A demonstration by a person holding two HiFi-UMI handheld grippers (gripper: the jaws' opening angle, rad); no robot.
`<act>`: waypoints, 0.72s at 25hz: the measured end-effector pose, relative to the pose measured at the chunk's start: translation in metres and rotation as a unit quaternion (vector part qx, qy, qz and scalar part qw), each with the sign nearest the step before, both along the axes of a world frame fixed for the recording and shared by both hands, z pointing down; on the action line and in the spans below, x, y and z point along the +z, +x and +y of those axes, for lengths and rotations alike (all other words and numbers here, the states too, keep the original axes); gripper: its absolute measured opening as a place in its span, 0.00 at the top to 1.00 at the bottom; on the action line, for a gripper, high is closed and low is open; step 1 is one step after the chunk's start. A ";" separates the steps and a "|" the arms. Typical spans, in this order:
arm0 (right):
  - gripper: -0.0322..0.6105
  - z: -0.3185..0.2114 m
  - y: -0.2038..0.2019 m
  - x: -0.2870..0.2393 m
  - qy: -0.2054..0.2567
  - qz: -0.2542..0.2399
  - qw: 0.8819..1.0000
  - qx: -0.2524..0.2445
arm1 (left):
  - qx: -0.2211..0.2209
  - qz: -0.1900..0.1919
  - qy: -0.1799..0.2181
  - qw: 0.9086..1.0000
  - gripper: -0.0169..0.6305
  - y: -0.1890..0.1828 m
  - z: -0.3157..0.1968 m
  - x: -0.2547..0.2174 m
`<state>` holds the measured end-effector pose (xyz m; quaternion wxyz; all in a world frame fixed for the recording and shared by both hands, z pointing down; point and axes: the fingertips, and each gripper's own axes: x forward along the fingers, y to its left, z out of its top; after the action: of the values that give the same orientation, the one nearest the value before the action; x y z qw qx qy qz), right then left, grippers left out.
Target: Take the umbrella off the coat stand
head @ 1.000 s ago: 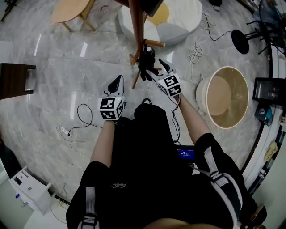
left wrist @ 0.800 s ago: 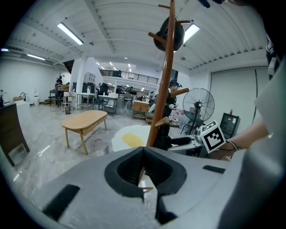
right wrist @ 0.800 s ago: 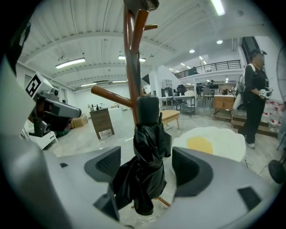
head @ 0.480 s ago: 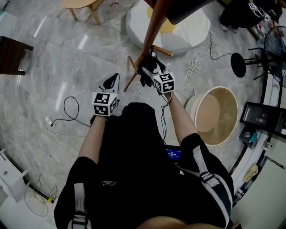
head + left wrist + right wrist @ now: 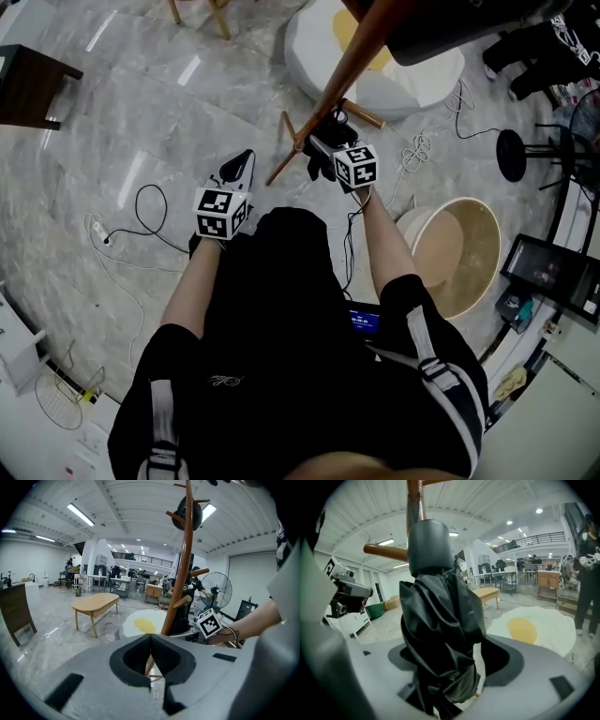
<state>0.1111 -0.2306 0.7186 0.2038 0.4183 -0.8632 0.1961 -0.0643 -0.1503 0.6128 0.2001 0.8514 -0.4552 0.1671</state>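
The black folded umbrella hangs against the brown wooden coat stand, its grey rounded cap beside a peg. My right gripper is open around the umbrella's bunched fabric, and floor shows between the cloth and the right jaw. From the head view the umbrella is a dark bundle at the slanted pole, with the right gripper on it. My left gripper hovers to the left of the stand, shut and empty. In the left gripper view its jaws meet, with the stand behind them.
A white and yellow egg-shaped rug lies under the stand. A round beige tub is at the right, a fan base beyond it. Cables trail on the grey floor to the left. A dark table stands far left.
Both hands have sunk a little, the right one more, and it stays at the umbrella by the pole. The head camera has swung, so the stand now slants across the top.
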 end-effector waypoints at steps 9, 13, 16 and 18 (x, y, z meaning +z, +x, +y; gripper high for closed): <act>0.54 0.007 -0.002 -0.014 0.013 0.018 1.000 -0.004 | -0.007 -0.002 0.000 1.000 0.98 0.000 0.004 -0.005; 0.56 0.008 -0.006 -0.032 0.017 0.025 1.000 0.001 | -0.006 0.001 -0.002 1.000 0.98 0.000 0.005 -0.008; 0.56 0.015 -0.004 -0.038 0.010 0.035 0.999 0.000 | 0.000 0.003 0.001 1.000 0.98 0.008 0.006 -0.014; 0.56 0.019 -0.002 -0.040 0.006 0.044 0.999 0.001 | 0.006 0.003 0.004 1.000 0.98 0.013 0.005 -0.018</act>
<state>0.1088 -0.2112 0.6791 0.2384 0.4290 -0.8540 0.1725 -0.0512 -0.1452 0.5944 0.1975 0.8551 -0.4505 0.1640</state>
